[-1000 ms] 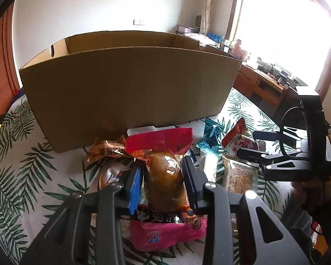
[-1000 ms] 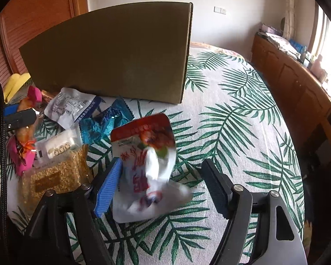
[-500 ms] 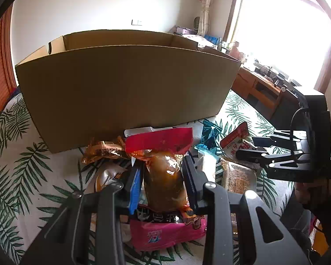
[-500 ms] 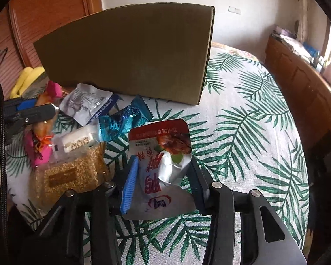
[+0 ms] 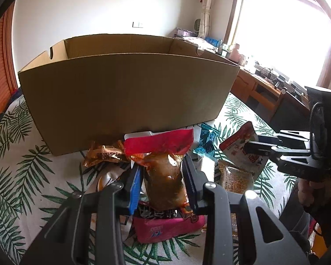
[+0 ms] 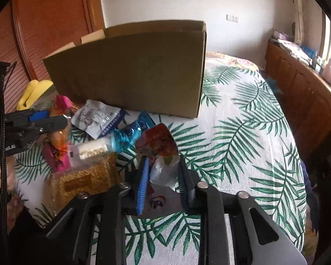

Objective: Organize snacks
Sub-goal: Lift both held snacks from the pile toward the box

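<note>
An open cardboard box (image 5: pixel 125 92) stands on the leaf-print tablecloth (image 6: pixel 242 132), behind a pile of snacks. My left gripper (image 5: pixel 161 167) is shut on a pink packet with a brown drumstick inside (image 5: pixel 163 183), held just in front of the box wall. That packet (image 6: pixel 57 154) and the left gripper (image 6: pixel 61 119) also show at the left of the right wrist view. My right gripper (image 6: pixel 163 167) is shut on a red-and-white snack pouch (image 6: pixel 158 141), its crumpled silver body pinched between the pads. The right gripper (image 5: pixel 248 145) and its pouch (image 5: pixel 236 150) appear at the right in the left wrist view.
Loose on the cloth lie a blue wrapper (image 6: pixel 130 132), a white printed packet (image 6: pixel 97 117), a white bar (image 6: pixel 92 150), a bag of golden grains (image 6: pixel 86 176) and a gold wrapper (image 5: pixel 101 152). A yellow object (image 6: pixel 33 92) lies left of the box. Wooden cabinets (image 6: pixel 302 84) line the right wall.
My right gripper's jaws came together from wide apart onto the red-and-white pouch, crumpling it. The left gripper kept its hold on the pink packet and stayed put.
</note>
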`<state>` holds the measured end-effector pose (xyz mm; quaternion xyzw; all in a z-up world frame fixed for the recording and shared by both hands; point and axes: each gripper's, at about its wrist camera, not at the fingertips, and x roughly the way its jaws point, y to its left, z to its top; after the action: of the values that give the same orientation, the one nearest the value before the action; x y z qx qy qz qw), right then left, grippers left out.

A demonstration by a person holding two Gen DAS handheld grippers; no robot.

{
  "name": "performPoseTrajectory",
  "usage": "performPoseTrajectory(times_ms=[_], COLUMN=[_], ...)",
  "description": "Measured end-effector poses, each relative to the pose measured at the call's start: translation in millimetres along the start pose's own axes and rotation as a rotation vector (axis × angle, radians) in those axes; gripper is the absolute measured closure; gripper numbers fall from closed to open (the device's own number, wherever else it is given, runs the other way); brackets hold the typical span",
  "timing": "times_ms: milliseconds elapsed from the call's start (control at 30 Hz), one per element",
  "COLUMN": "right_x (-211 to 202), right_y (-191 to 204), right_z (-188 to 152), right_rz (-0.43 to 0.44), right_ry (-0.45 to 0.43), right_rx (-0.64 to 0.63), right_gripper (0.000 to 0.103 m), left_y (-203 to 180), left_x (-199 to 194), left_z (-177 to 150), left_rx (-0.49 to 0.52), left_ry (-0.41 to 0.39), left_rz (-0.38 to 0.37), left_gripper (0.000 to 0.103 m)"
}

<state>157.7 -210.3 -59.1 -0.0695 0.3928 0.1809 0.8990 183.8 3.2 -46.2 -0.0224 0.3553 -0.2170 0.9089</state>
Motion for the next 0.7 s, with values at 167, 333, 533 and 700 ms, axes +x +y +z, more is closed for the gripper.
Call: performPoseTrajectory(times_ms=[167, 333, 533, 700], right_x=[-4, -14, -24, -30], right_y=[2, 4, 2, 1], right_z=[1, 2, 6, 13], right_rz=[0.002, -0.003, 0.005, 0.003], right_ry=[-0.016, -0.053, -0.078, -0.099], right_rx=[0.001, 0.003, 0.012, 0.007], right_gripper=[0.084, 0.084, 0.084, 0.084], left_y=[-1, -2, -3, -3], left_x=[-2, -5, -15, -26], left_z=[-1, -2, 1, 6], left_rx=[0.003, 0.001, 0.002, -0.001], left_ry=[-0.007, -0.011, -0.036, -0.074], left_rz=[-0.002, -0.003, -0.008, -0.012], left_gripper=[0.070, 0.070, 0.070, 0.070])
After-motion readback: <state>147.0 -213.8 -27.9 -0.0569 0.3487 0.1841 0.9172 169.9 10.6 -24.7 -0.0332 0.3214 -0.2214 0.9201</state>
